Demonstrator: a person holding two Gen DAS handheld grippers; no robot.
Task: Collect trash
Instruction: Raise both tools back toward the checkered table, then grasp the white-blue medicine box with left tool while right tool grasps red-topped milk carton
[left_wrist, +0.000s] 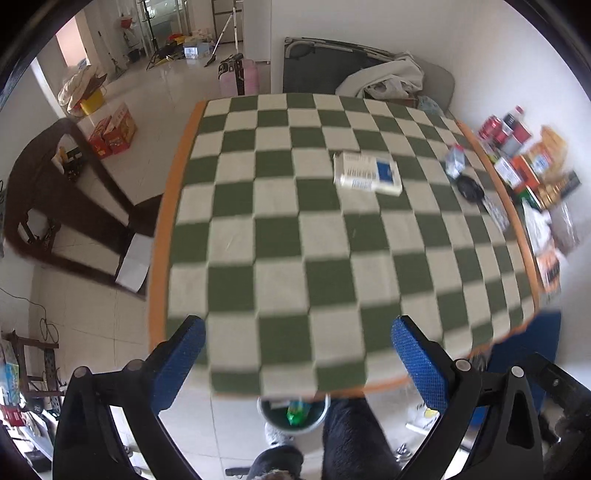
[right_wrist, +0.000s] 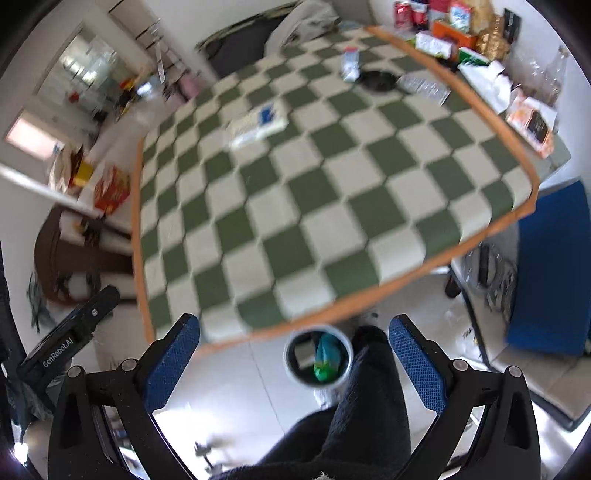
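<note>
I see both my left gripper (left_wrist: 297, 356) and right gripper (right_wrist: 295, 354) spread wide with nothing held, the white bin (right_wrist: 318, 355) with green trash (right_wrist: 325, 360) sitting between the right jaws on the floor, the white carton (left_wrist: 367, 172) far ahead on the checkered table (left_wrist: 280, 236).

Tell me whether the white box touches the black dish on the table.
Apart. The left wrist view shows checkered cloth between the white box and the black dish.
</note>
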